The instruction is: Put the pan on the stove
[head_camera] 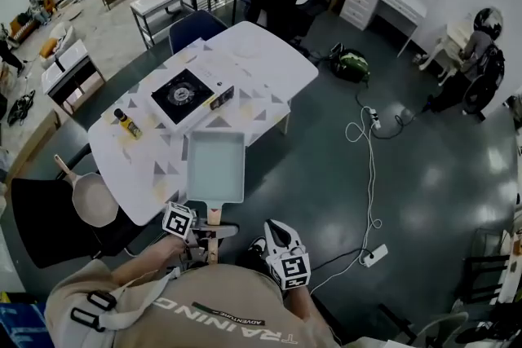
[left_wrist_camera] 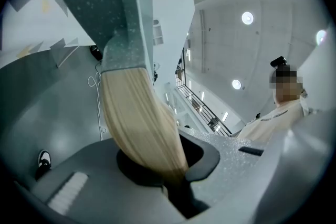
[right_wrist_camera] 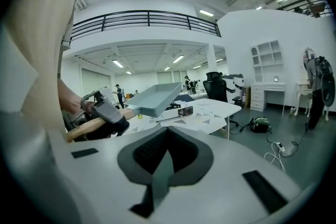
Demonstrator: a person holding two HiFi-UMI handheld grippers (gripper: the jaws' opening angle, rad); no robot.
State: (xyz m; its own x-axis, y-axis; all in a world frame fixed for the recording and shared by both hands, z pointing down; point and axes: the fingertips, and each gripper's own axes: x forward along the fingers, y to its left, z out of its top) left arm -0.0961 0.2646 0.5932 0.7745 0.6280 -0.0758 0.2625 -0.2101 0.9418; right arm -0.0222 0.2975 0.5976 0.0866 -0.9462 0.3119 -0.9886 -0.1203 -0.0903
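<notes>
A pale teal rectangular pan (head_camera: 215,167) with a wooden handle (head_camera: 214,216) is held level over the near edge of the white table (head_camera: 261,61). My left gripper (head_camera: 209,232) is shut on that handle; in the left gripper view the handle (left_wrist_camera: 139,123) runs up from the jaws to the pan (left_wrist_camera: 105,2). The black portable stove (head_camera: 181,94) lies on the table beyond the pan, apart from it. My right gripper (head_camera: 274,232) hangs to the right of the handle, shut and empty. The right gripper view shows the pan (right_wrist_camera: 157,98) and the stove (right_wrist_camera: 181,111) behind it.
A small bottle (head_camera: 126,122) stands on the table left of the stove. A round beige pan (head_camera: 91,198) rests on a dark chair at the left. A blue chair (head_camera: 196,27) is at the table's far side. Cables (head_camera: 367,134) and a power strip (head_camera: 375,255) lie on the floor to the right.
</notes>
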